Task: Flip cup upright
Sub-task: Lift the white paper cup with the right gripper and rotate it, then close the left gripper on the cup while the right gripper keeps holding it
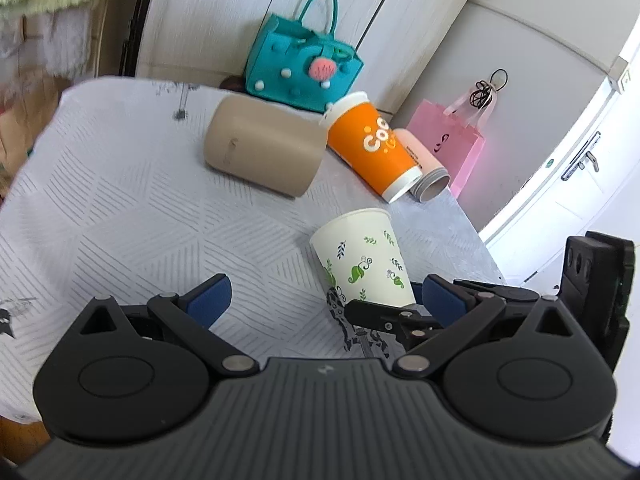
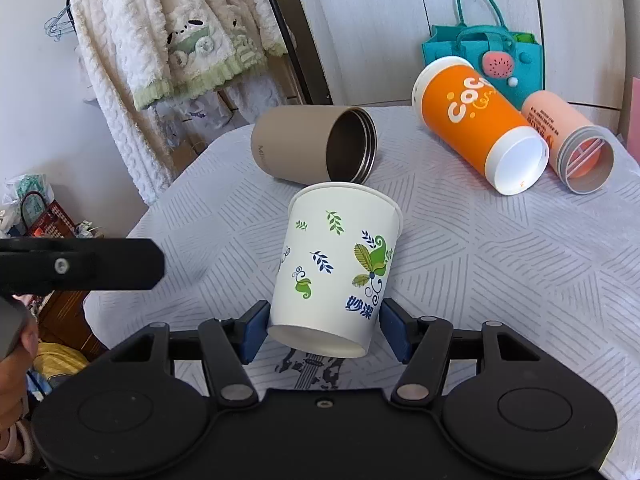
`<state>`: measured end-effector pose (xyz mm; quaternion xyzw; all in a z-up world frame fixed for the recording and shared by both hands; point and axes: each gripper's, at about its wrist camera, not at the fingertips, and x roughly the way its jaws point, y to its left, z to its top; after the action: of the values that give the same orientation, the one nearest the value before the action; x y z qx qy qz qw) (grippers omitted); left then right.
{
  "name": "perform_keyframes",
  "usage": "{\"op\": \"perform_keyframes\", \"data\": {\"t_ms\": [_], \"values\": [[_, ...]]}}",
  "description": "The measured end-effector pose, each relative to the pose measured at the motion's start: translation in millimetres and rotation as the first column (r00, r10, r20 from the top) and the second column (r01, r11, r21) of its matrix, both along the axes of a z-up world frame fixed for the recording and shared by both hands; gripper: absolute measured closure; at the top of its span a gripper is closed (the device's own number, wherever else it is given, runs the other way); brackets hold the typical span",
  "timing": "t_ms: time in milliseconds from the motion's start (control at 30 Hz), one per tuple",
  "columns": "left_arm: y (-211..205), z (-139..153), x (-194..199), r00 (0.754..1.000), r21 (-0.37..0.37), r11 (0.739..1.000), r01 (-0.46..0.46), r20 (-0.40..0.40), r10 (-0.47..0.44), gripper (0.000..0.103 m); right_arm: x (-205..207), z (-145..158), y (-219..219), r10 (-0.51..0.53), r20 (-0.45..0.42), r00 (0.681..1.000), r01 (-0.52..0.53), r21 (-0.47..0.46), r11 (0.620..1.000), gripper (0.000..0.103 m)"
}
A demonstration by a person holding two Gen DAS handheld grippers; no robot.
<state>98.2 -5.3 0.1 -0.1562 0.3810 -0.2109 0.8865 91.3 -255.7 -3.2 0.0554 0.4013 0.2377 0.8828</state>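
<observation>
— Item one, the table (image 2: 520, 264)?
— Patterned cloth; beige tumbler (image 2: 296, 146) lying at 11 o'clock of my right gripper (image 2: 322, 330), orange cup (image 2: 476, 120) at 1 o'clock.
— Item two, the paper cup (image 2: 336, 268)?
— Leaf-printed, mouth tilted away at 12 o'clock, base between my right gripper's blue pads (image 2: 252, 332), which clamp it.
— Item three?
— My left gripper (image 1: 324, 300), spread wide, holding nothing; cup at its 1 o'clock.

Bright, even daylight fills both views — shadows on the tablecloth (image 2: 520, 264) are soft and faint. The left view is smeared by motion blur, worst at the teal bag (image 1: 300, 64) and cupboard doors (image 1: 440, 32). Fisheye bending curves straight edges, with dark corners.
</observation>
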Motion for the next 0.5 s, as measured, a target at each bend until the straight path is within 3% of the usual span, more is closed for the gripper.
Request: {"op": "perform_keyframes", "data": {"t_ms": [133,267,500], "values": [[-5.3,-7.3,12.0,0.999,-0.036,0.999,0.009,-0.042,-0.01,0.0,1.6,0.1,-5.9,0.009,-0.016,1.0,-0.008,0.02,1.0,0.037],[-16.7,-15.4,24.5,0.996,-0.072,0.997,0.042,-0.075,-0.047,0.0,-1.4,0.1,-13.2,0.049,-0.007,0.999,-0.048,0.069,0.996,0.017],[-29.8,-32.8,49.7,0.984,-0.153,0.987,0.059,-0.16,-0.084,0.002,6.3,5.3,-22.5,0.097,-0.016,0.995,-0.094,0.115,0.989,0.017]]}}
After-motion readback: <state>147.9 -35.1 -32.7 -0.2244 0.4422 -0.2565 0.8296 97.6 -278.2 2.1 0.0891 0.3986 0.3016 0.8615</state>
